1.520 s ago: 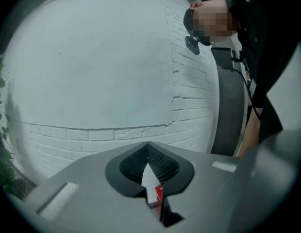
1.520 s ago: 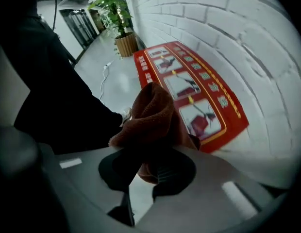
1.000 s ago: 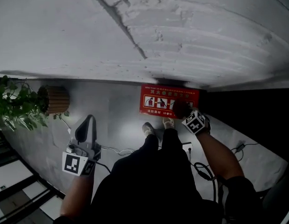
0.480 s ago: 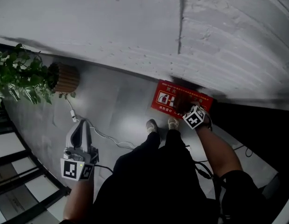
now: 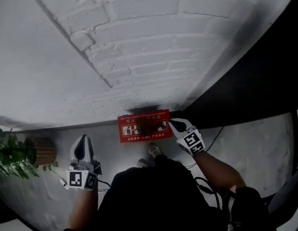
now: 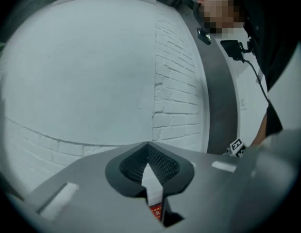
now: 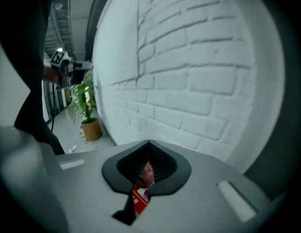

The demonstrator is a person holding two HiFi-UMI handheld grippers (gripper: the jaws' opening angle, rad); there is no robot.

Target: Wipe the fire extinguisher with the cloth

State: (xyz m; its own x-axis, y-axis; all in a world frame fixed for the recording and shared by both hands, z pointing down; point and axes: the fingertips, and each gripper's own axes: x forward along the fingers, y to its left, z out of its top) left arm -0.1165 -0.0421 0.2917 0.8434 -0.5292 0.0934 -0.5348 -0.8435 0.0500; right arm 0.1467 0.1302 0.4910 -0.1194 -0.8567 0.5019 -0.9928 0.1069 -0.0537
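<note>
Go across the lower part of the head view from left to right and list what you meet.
plant → wicker pot → left gripper → red box → right gripper

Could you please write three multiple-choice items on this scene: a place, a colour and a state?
1. Where is the flat rectangular box with white print? A. On a shelf. B. On the grey floor against the white brick wall. C. In a hand.
2. What colour is it? A. Blue. B. Yellow. C. Red.
3. The left gripper is: A. shut. B. wide open. C. clamped on a bottle.
Key: 1 B, it stands at the wall's foot; 2 C, its face is red; 3 A, its tips meet.
</note>
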